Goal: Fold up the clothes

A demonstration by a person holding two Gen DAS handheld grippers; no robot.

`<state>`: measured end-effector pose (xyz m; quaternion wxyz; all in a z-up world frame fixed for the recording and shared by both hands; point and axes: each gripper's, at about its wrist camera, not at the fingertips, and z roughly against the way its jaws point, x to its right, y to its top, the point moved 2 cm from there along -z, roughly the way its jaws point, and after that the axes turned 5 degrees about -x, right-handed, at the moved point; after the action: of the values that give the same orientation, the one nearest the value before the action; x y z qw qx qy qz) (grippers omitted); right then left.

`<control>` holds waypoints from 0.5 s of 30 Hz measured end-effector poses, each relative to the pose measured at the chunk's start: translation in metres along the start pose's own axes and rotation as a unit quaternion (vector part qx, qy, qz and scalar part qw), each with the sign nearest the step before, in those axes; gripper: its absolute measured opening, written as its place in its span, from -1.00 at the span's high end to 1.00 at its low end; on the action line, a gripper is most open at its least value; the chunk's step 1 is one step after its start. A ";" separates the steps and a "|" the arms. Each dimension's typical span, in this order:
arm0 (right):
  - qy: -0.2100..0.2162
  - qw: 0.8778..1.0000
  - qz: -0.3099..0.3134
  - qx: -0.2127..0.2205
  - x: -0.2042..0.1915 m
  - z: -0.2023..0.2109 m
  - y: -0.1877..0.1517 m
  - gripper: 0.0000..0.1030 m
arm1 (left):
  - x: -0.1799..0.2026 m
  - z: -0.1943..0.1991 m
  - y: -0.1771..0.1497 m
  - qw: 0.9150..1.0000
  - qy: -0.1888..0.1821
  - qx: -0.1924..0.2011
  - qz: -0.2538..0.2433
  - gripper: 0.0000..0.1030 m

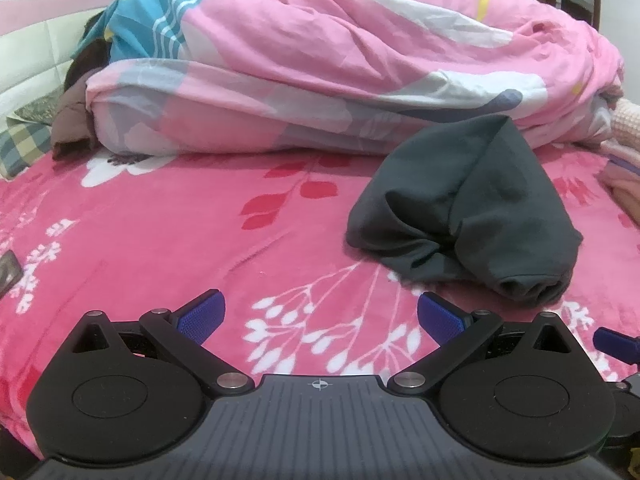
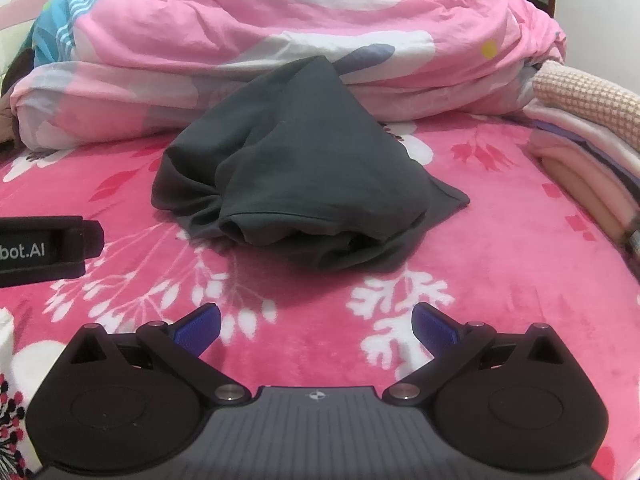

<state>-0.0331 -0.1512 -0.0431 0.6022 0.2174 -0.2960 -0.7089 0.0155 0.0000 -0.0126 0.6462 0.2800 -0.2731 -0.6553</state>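
The dark grey garment (image 2: 296,168) sits bunched in a heap on the pink floral blanket (image 2: 500,272) while the left gripper (image 1: 320,316) and right gripper (image 2: 316,320) hover wide open, holding nothing, so probably it wants spreading flat before any fold.

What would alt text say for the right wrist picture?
A crumpled dark green garment lies on a pink flowered blanket, ahead of the open right gripper. A rumpled pink duvet is piled behind it.
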 end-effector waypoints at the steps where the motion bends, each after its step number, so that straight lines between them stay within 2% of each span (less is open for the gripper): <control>1: 0.001 1.000 -0.001 0.000 0.001 0.000 0.000 -1.00 | 0.000 0.000 -0.001 1.000 -0.004 -0.001 0.001 -1.00; 6: 0.005 1.000 -0.006 -0.001 0.005 -0.002 0.001 -1.00 | 0.002 -0.001 -0.004 1.000 -0.025 -0.008 0.008 -0.99; 9: 0.007 1.000 -0.009 -0.002 0.008 -0.004 0.002 -1.00 | 0.002 -0.009 0.000 0.998 -0.045 -0.029 0.011 -1.00; 15: 0.004 1.000 -0.019 -0.001 0.011 -0.003 0.002 -1.00 | 0.006 -0.009 -0.008 0.998 -0.059 -0.027 0.003 -1.00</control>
<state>-0.0321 -0.1630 -0.0432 0.5902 0.2250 -0.2891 -0.7193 0.0161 -0.0062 -0.0246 0.6383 0.2228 -0.2939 -0.6757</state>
